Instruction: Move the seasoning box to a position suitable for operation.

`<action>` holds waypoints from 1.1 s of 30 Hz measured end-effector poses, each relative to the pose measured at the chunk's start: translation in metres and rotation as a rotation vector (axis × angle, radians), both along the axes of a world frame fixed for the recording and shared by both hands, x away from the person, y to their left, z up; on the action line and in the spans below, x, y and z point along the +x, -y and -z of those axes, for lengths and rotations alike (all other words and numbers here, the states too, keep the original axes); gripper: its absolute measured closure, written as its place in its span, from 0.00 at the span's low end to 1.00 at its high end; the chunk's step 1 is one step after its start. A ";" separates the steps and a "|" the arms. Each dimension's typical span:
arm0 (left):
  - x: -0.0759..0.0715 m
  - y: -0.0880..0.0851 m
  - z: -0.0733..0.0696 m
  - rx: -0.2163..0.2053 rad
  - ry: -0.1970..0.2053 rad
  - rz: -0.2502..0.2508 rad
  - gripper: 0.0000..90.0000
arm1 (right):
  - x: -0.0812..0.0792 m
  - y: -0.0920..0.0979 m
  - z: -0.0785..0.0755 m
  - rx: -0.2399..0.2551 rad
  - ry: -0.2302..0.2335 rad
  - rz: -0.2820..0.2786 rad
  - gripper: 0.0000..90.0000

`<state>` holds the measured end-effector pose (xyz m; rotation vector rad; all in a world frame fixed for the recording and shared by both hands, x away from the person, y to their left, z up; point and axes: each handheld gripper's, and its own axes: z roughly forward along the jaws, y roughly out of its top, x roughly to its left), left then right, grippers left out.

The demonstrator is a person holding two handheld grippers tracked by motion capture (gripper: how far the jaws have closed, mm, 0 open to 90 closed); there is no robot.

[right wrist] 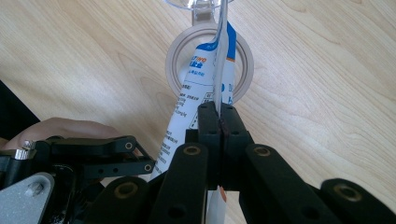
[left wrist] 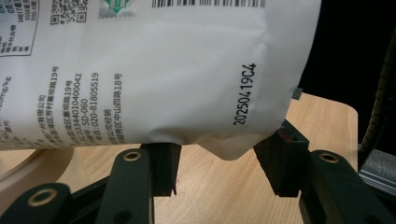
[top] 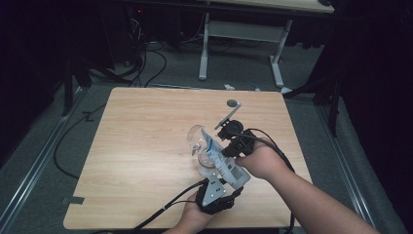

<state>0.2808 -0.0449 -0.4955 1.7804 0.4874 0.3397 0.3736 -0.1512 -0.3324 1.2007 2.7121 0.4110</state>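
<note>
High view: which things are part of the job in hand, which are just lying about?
In play:
- white pouch, pinched in the right gripper, its bottom edge between the left gripper's open jaws
- clear container and round lid ring on the table under the pouch

Lying about:
- grey disc near the table's far edge
- cables on the floor
- white desk frame behind

I saw a pale wooden tabletop (top: pixel 146 146) with a fine light-brown grain. The pouch (left wrist: pixel 154 70) was white, printed with black text, a black barcode, the black date code 2025041 9C4 and a small green mark; its front edge carried blue with a touch of orange. The jar (top: pixel 197 139) was clear, its round lid (right wrist: pixel 243 60) a translucent off-white. Each hand-held gripper, left (left wrist: pixel 219 165) and right (right wrist: pixel 219 123), was matte black with brass-coloured rivets. The floor was grey carpet.
</note>
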 end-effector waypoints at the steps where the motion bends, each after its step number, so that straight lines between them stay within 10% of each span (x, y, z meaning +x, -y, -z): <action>1: 0.000 0.000 0.000 -0.001 0.000 0.000 0.59 | 0.000 0.000 0.000 -0.001 0.001 0.000 0.99; 33: 0.000 0.000 -0.002 -0.010 0.002 -0.006 0.59 | 0.001 -0.004 -0.002 -0.008 0.003 -0.010 1.00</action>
